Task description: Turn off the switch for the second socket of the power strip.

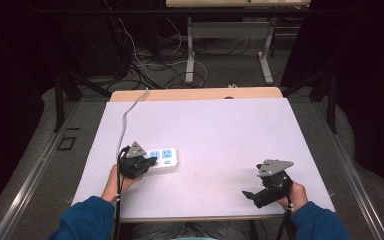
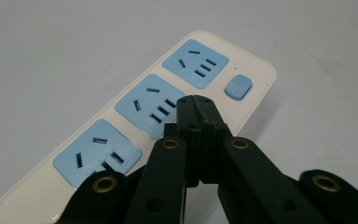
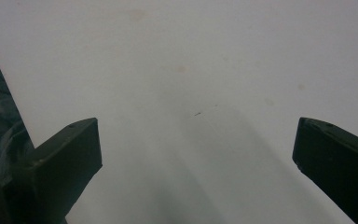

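Note:
A white power strip with three blue sockets and a blue switch button lies on the white table sheet, at the left in the high view. My left gripper is shut with nothing between its jaws. Its tips sit over the strip beside the middle socket; contact cannot be told. In the high view the left gripper covers the strip's near end. My right gripper stands open, jaws wide apart over bare sheet, and in the high view it is near the front right.
The strip's grey cable runs from the strip to the table's far left edge. The white sheet covers most of the tabletop. Beyond the table are desk legs and loose cables on the floor.

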Tool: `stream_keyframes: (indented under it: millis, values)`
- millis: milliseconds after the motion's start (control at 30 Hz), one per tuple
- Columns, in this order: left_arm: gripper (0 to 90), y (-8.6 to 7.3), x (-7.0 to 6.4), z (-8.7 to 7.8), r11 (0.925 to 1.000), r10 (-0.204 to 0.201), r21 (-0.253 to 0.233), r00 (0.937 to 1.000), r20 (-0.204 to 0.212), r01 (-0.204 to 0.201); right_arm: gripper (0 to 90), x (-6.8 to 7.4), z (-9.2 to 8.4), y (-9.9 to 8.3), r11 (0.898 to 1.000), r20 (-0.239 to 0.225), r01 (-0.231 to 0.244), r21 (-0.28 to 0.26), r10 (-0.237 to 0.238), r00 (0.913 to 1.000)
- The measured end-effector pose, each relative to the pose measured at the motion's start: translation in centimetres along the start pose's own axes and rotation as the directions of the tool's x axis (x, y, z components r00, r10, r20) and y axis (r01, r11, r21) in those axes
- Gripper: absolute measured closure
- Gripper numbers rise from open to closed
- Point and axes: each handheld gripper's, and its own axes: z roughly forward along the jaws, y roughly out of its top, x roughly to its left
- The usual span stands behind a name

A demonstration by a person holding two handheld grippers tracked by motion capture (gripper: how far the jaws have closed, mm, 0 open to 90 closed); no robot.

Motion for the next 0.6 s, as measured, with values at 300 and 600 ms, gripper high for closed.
stream_keyframes:
  millis: [300, 600]
  values:
    - [90.0, -0.03, 0.06, -0.04, 1.0000, -0.002, 0.003, 1.0000, 0.002, 0.002, 0.8, 0.02, 0.03, -0.01, 1.000, 0.001, 0.001, -0.005, -0.001, 1.0000]
    - [90.0, -0.01, 0.03, 0.00, 1.0000, 0.005, -0.001, 1.0000, 0.001, -0.005, 0.9, 0.01, 0.01, -0.02, 1.000, 0.002, 0.002, -0.006, -0.002, 1.0000]
